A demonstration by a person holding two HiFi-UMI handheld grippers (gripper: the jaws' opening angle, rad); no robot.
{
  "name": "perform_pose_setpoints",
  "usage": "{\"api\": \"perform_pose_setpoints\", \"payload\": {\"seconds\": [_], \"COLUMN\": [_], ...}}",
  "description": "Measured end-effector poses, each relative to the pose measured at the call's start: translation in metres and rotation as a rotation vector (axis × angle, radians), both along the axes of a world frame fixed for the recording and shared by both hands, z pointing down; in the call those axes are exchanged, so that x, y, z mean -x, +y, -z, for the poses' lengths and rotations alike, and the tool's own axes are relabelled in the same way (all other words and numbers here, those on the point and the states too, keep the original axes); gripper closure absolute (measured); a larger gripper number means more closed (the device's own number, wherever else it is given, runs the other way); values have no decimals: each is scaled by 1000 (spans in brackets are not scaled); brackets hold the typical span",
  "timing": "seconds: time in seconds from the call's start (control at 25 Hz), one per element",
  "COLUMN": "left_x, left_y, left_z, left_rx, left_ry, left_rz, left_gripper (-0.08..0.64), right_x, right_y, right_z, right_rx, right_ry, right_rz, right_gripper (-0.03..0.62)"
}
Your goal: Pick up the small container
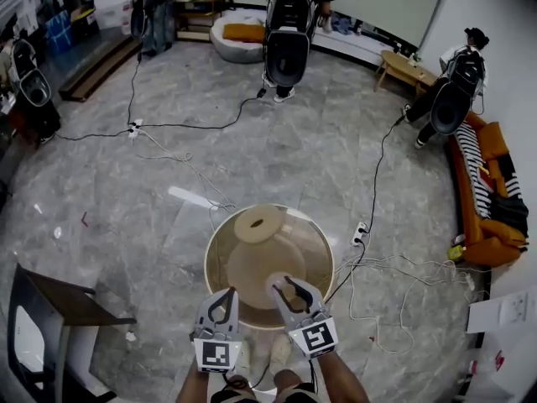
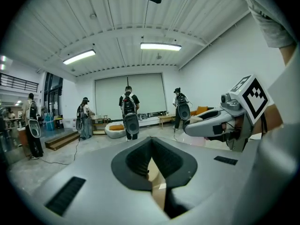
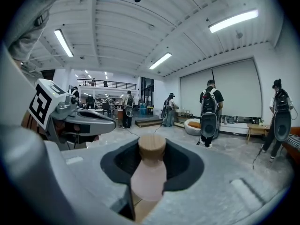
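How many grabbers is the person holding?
2. The left gripper is above the round table's near edge, jaws together with nothing in them. The right gripper is right beside it, clamped on the small container.

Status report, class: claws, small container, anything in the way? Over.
Right claw shut on small container, held over round table. Left claw shut, empty. Nothing blocking.

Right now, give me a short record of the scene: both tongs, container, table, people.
Right tongs: shut on the container
Left tongs: shut, nothing held
Container: small, tan, round cap, upright between the right tongs
Table: round, beneath both tongs
People: several, standing farther off across the room
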State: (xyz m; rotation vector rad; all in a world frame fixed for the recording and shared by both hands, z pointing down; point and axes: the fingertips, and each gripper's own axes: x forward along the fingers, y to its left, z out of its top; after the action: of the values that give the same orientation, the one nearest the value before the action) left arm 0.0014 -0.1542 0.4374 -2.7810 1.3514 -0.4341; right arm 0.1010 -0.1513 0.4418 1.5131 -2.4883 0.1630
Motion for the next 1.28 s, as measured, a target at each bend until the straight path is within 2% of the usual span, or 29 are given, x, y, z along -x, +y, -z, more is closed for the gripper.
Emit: {"api": "perform_pose_setpoints", "payload": {"seconds": [0.08,0.2,0.52,0.76,1.28], "left_x": [-3,-7,-7,1,18], "left_y": [13,28,69,90,117], "left_z": [19,46,90,96,103], "left_rx": [-25,-39,-89,-72,-89], "left_ry": [-21,-11,-30,2,-25], "left_rz": [-18,-23,-38,-7,14], "left_gripper": [543,543,543,543,543], "right_x": [-6,-13,-41,-56,-76], "right_y": [12,29,75,105,147], "right_z": [20,45,86,98,99], "right_rx": [-13,-23,-57,-64,-58], "right_ry": [-5,4,9,30,65], "right_rz": [-10,-30,-88,-110,-162], "right_gripper": [464,463,463,463,463]}}
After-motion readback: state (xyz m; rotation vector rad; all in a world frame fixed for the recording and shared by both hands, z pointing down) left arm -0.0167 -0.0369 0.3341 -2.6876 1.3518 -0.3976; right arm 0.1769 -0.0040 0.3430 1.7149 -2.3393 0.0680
